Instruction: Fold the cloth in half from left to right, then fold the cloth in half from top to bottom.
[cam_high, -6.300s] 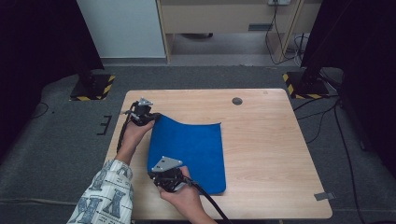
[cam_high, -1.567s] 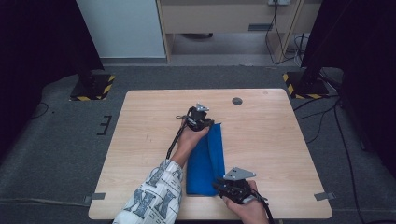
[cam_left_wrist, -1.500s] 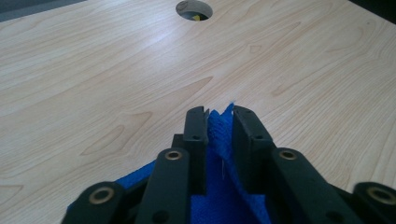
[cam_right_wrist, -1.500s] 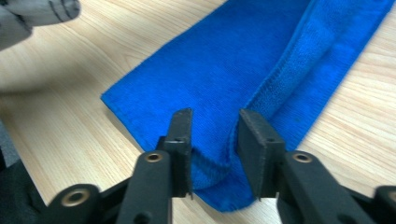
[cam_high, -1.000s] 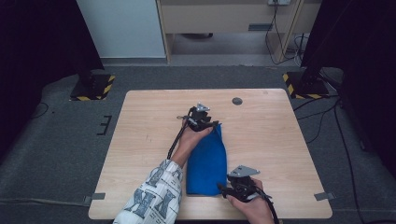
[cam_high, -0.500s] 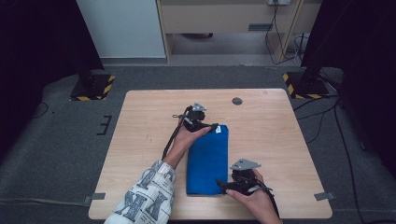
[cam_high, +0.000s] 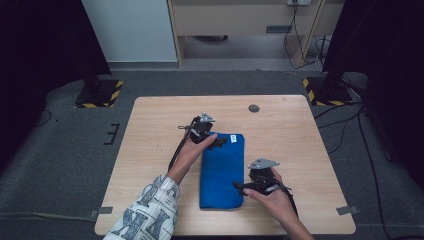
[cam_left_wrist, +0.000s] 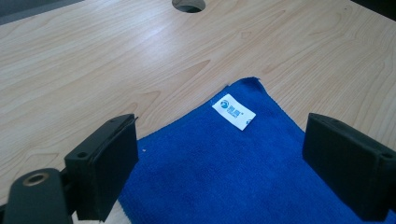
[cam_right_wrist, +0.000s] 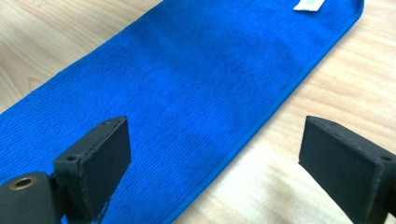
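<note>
A blue cloth (cam_high: 222, 170) lies folded into a long strip at the middle of the wooden table (cam_high: 150, 150), its white label (cam_high: 233, 138) at the far corner. My left gripper (cam_high: 216, 143) hovers at the strip's far left corner; its jaws have just been opening and stand open. In the left gripper view the cloth (cam_left_wrist: 224, 177) and label (cam_left_wrist: 233, 111) lie flat below the left gripper (cam_left_wrist: 222, 135). My right gripper (cam_high: 241, 187) is at the strip's right edge, near end; its jaws have also just been opening. The right gripper (cam_right_wrist: 217, 140) is open above the cloth (cam_right_wrist: 187, 70), gripping nothing.
A round cable hole (cam_high: 254, 108) sits in the table's far side, also close ahead in the left gripper view as the hole (cam_left_wrist: 188, 3). Bare wood lies on both sides of the cloth. Striped stand bases (cam_high: 99, 93) rest on the floor beyond the table corners.
Both grippers opened and let go of the cloth's edge. The raised flap settled flat into a folded strip. The left gripper drew slightly left, the right one moved farther up the table.
</note>
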